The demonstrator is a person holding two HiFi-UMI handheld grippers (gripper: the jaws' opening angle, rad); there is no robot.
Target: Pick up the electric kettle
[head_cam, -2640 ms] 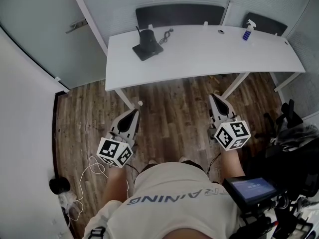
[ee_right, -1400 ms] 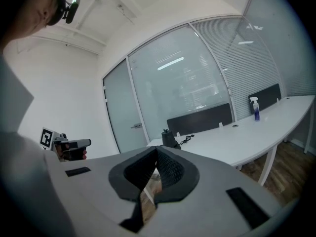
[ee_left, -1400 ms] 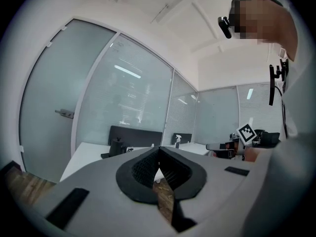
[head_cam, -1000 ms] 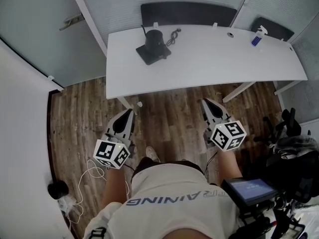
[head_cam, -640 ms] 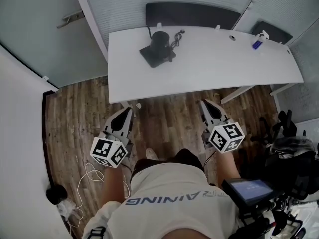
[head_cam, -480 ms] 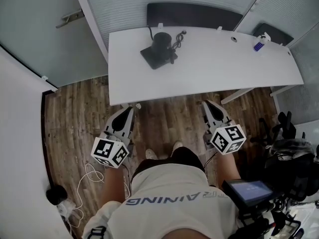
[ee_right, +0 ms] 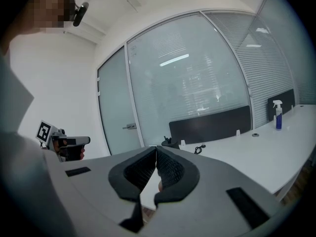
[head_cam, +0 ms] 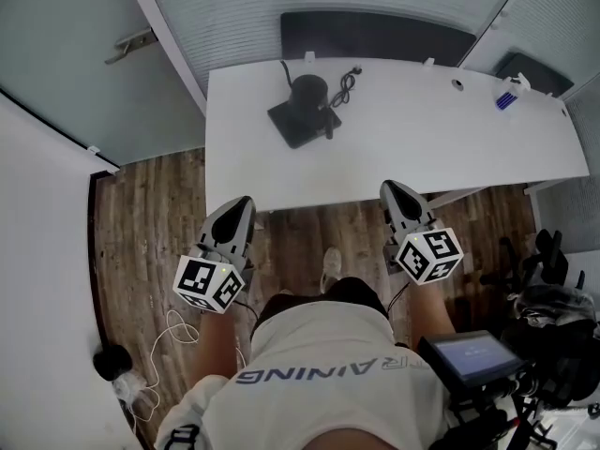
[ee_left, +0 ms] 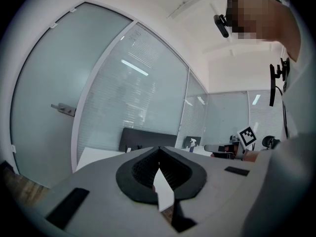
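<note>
Head view: kettle on desk, well beyond clenched empty L tool, R tool.

Black kettle upright on its square black base, far-left part of white table, untouched.

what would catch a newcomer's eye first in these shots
A long white desk spans the head view, with a black electric kettle on a square base toward its far left and a small blue spray bottle at its far right. At its near edge the left gripper and right gripper point toward it, both shut and empty.
</note>
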